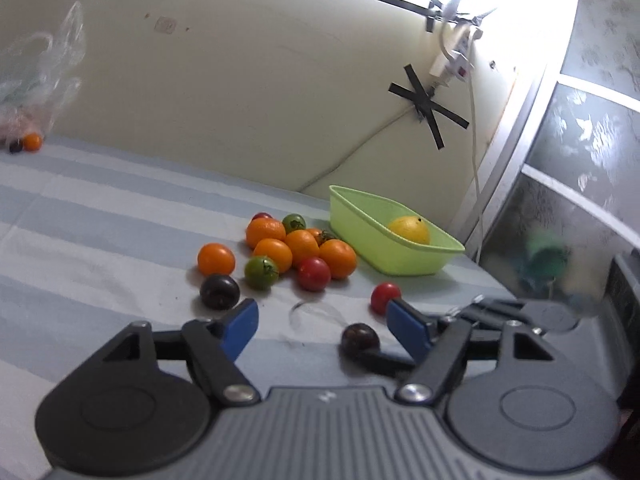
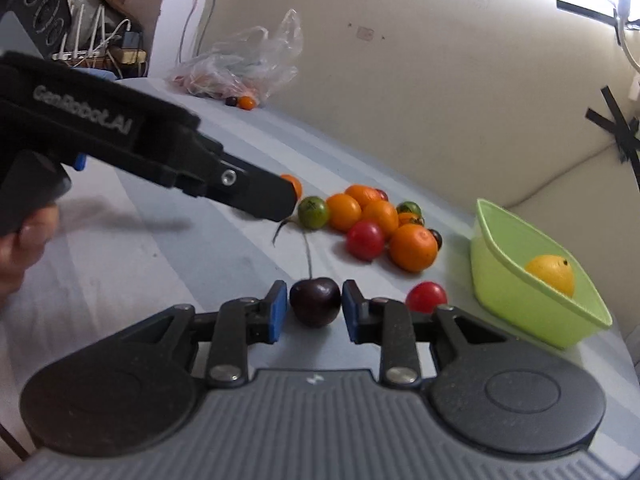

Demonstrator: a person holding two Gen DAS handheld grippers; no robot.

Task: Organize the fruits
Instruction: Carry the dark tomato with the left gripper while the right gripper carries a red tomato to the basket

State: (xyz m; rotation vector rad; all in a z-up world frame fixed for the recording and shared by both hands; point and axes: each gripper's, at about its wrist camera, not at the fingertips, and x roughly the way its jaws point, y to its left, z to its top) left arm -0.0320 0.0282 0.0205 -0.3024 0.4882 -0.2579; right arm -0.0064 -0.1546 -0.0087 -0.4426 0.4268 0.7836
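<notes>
While your right gripper (image 2: 315, 310) sits low over the striped cloth (image 2: 168, 264), its blue pads (image 2: 277, 312) flank a dark cherry (image 2: 315, 302) on both sides, very close to its skin, though you cannot tell from this view whether they press it yet. The cherry's stem rises straight up toward the fruit pile (image 2: 376, 220). Your left gripper (image 1: 322, 320) hangs above the cloth with its fingers spread wide and nothing between them; in the right wrist view its dark body (image 2: 160, 160) crosses the upper left of the frame.

The pile of oranges and red, green and dark tomatoes lies in the middle of the cloth, beside the green basket (image 1: 360, 220). A yellow lemon (image 1: 410, 230) lies in the basket. One red tomato (image 1: 385, 297) lies apart from the pile, just beside your left gripper's right pad. A clear plastic bag (image 2: 248, 64) sits at the far edge against the wall, with a small orange (image 2: 246, 102) in front of it.
</notes>
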